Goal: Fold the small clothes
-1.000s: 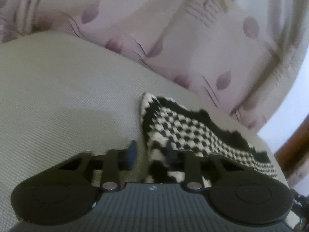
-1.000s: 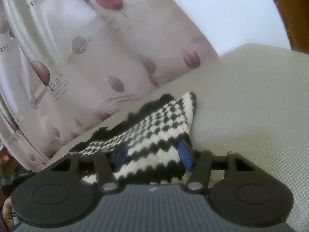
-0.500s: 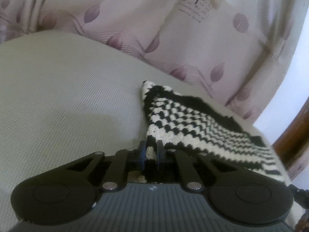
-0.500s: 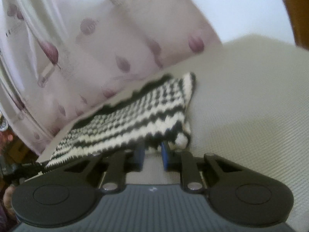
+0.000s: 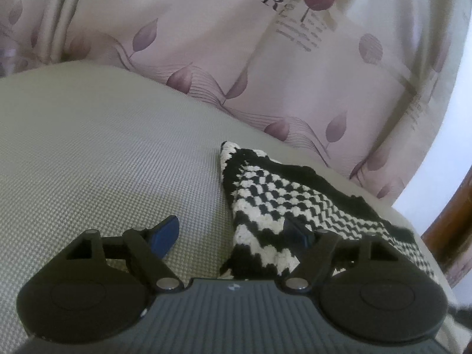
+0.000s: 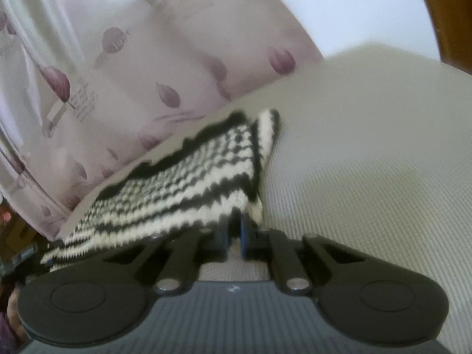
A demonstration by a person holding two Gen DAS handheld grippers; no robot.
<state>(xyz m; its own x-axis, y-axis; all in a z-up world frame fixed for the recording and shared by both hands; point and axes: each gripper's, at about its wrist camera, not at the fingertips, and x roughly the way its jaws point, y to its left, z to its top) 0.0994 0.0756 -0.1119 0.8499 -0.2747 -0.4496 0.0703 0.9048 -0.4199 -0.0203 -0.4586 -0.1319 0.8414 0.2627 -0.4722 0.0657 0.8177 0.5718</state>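
A black-and-white knitted garment (image 5: 295, 200) lies on the grey-green woven surface (image 5: 103, 162). In the left wrist view my left gripper (image 5: 233, 231) is open, its blue-padded fingers standing on either side of the garment's near left corner. In the right wrist view my right gripper (image 6: 234, 236) is shut on the garment's near right corner (image 6: 183, 194) and holds that edge lifted off the surface, the cloth draping over the left finger.
A pale pink curtain with purple leaf prints (image 5: 265, 59) hangs just behind the surface's far edge. A brown wooden frame (image 6: 451, 14) stands at the right. The woven surface (image 6: 368, 162) stretches on both sides of the garment.
My left gripper, shut on the garment's corner half a second ago, has opened and let it go. My right gripper stays shut and has lifted its corner higher.
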